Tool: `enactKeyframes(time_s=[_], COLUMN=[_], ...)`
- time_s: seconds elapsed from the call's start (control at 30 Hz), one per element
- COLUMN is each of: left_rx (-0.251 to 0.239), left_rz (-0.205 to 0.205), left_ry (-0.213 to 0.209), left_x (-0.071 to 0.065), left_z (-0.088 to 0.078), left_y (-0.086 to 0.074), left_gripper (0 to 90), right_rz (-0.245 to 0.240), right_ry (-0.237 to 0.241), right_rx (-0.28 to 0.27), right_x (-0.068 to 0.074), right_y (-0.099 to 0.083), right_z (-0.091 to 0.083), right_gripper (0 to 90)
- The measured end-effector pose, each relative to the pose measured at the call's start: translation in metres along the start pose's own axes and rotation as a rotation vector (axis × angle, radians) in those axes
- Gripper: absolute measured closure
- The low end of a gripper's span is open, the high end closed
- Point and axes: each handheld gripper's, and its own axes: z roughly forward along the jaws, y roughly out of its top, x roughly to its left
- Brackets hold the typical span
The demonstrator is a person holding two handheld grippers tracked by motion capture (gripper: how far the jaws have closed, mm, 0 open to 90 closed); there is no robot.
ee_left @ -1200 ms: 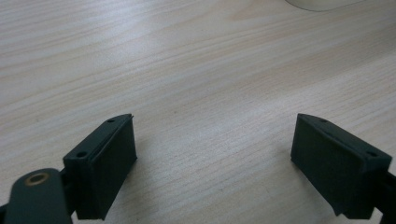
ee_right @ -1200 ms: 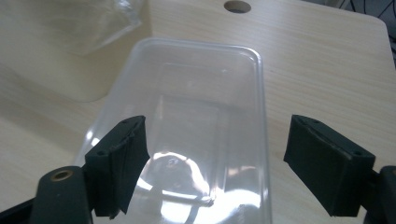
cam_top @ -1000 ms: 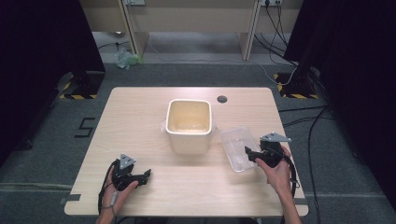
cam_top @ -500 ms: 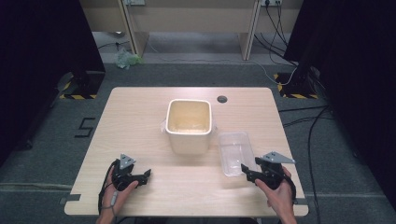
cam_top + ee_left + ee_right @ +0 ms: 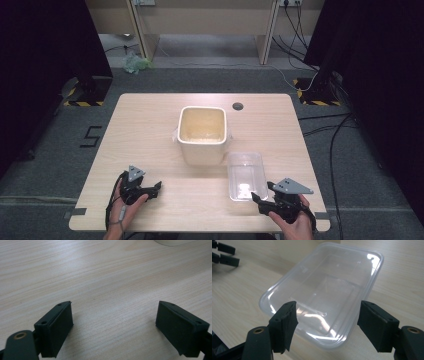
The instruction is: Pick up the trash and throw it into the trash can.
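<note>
1. A person's right gripper [image 5: 262,197] sits at the near right edge of the wooden table [image 5: 150,130], its jaws aimed at the near end of a clear plastic container [image 5: 244,175].
2. In the right gripper view, the container [image 5: 329,292] lies flat on the table with its near corner reaching in between the two black fingers [image 5: 284,325]. The left finger overlaps the rim; whether it touches cannot be told. The right finger stands just clear of the container's side.
3. The right jaws have just been opening, with the container's near end between them and no squeeze on the plastic visible (the hold reads as released).
4. The left gripper [image 5: 156,188] rests at the near left of the table, well apart from the container. In the left gripper view its fingers [image 5: 56,327] are spread wide over bare wood, with nothing between them.
5. Beyond both sets of fingertips stands a cream square tub [image 5: 202,132], just beside the far end of the container and nearer the table's middle.
6. A small dark round hole [image 5: 238,106] marks the tabletop beyond the tub.
</note>
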Motion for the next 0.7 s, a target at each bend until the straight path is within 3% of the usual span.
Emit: enactKeyframes(time_s=[0.13, 0.3, 0.37, 0.43, 0.57, 0.6, 0.7], left_rx=[0.001, -0.005, -0.024, -0.023, -0.024, -0.024, -0.022], left_rz=[0.0, 0.008, 0.017, 0.023, 0.085, 0.085, 0.086], left_ry=[0.001, -0.017, -0.054, -0.073, -0.141, -0.141, -0.198], left_x=[-0.001, -0.011, -0.028, -0.035, -0.074, -0.074, -0.095], left_z=[0.0, -0.002, 0.0, 0.001, 0.01, 0.01, 0.019], left_y=[0.0, -0.001, 0.001, 0.003, 0.015, 0.015, 0.028], left_gripper=[13.6, 15.9, 16.9, 16.9, 16.9, 16.9, 17.1], right_rz=[0.031, 0.058, 0.067, 0.068, 0.073, 0.077, 0.082], right_ry=[-0.022, -0.005, -0.005, -0.005, 0.006, 0.013, 0.025], right_rx=[-0.037, -0.044, -0.037, -0.041, -0.03, -0.027, -0.015], right_x=[-0.013, -0.027, -0.033, -0.036, -0.037, -0.037, -0.037], right_y=[0.007, 0.012, 0.015, 0.016, 0.018, 0.018, 0.017], right_z=[-0.001, 0.007, 0.016, 0.019, 0.026, 0.027, 0.028], right_gripper=[28.7, 28.6, 28.7, 28.7, 29.0, 29.1, 29.2])
